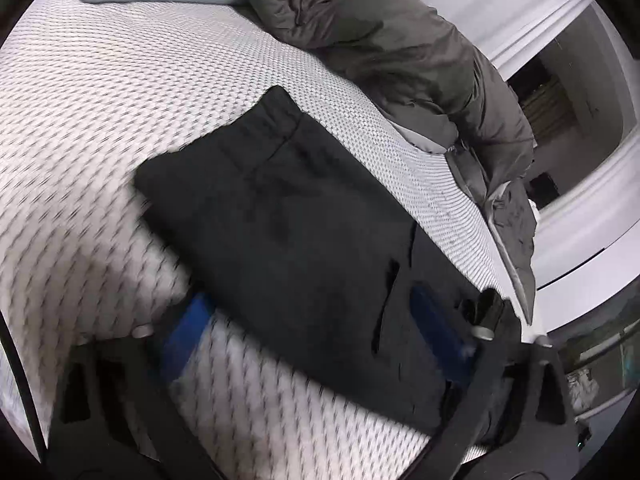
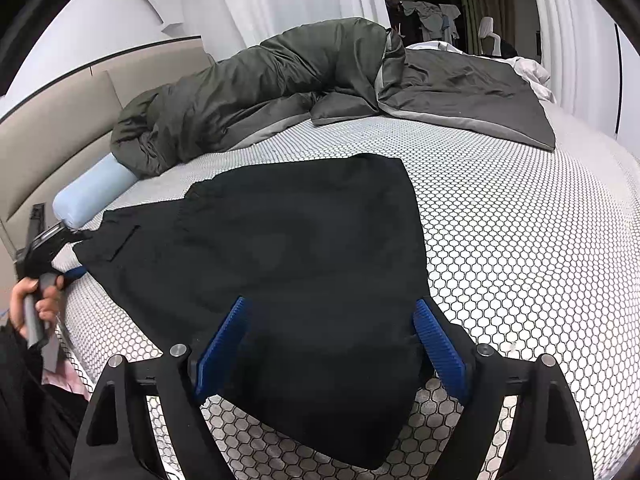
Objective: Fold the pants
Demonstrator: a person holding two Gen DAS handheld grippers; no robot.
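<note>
Black pants (image 2: 304,256) lie folded flat on the honeycomb-patterned mattress (image 2: 520,248). In the right wrist view my right gripper (image 2: 332,346) stands open, and the near end of the pants lies between its blue pads (image 2: 440,348) without being pressed. My left gripper (image 2: 68,252) sits at the far-left corner of the pants, with a hand (image 2: 30,300) on its handle. The left wrist view is blurred. There the pants (image 1: 288,216) run diagonally, and the left gripper (image 1: 310,326) has its blue pads (image 1: 188,332) wide apart, one over the cloth, one over the mattress (image 1: 100,92).
A crumpled dark green duvet (image 2: 260,92) lies along the far side of the bed. A light blue bolster (image 2: 92,192) rests by the beige headboard (image 2: 52,128). White curtains and a dark doorway stand behind the bed.
</note>
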